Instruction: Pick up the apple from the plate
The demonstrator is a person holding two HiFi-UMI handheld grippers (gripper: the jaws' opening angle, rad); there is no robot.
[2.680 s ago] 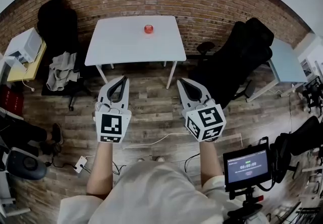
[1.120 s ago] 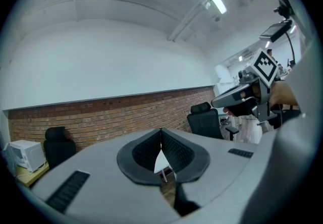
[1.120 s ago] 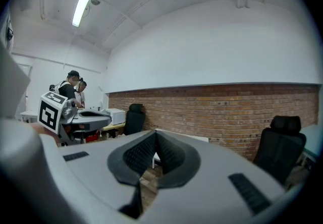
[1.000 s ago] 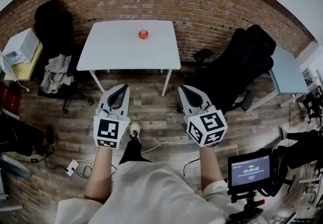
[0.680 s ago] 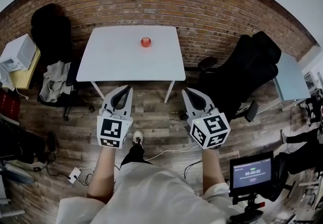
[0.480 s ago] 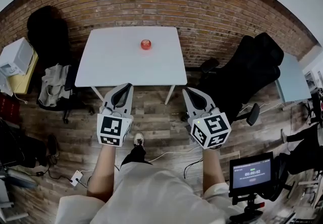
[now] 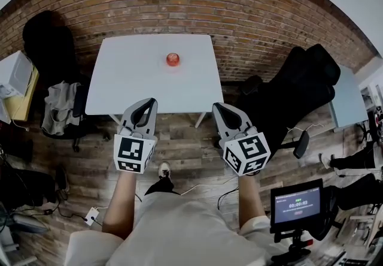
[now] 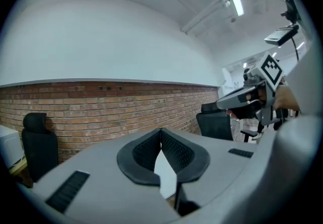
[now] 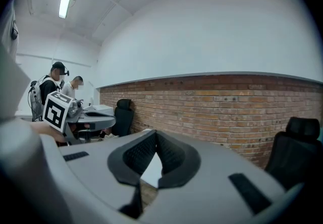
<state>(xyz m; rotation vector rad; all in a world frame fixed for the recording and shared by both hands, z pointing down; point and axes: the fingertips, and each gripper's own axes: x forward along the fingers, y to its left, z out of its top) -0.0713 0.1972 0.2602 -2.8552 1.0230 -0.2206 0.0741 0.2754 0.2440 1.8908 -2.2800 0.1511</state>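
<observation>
**Kid:** Where is the apple?

**Friend:** The red apple [image 7: 173, 59] sits on the white tabletop [image 7: 128, 82]. It is close to the far edge, a little right of the middle. It looks so small from up here that I cannot make out a plate under it.

**Kid:** And where are the two tools?

**Friend:** Both are well apart from the apple, down at the near side of the tabletop. In the head view the left tool [image 7: 149, 103] has its tip right at the near edge. The right tool [image 7: 218, 106] is beside the near right corner, over the wood floor [image 7: 179, 142]. Both point toward the tabletop.

**Kid:** Are they pinching something?

**Friend:** No. Each tool's own view shows its two dark jaws pressed together at the tips. There is nothing between them.

**Kid:** What is around the tabletop?

**Friend:** A brick wall [image 7: 197, 1] stands right behind it. A big black chair [image 7: 299, 82] is off to the right. Another chair with grey clothes [image 7: 58, 106] on it is at the left. A small screen [image 7: 292, 199] glows by the person's right arm.
</observation>
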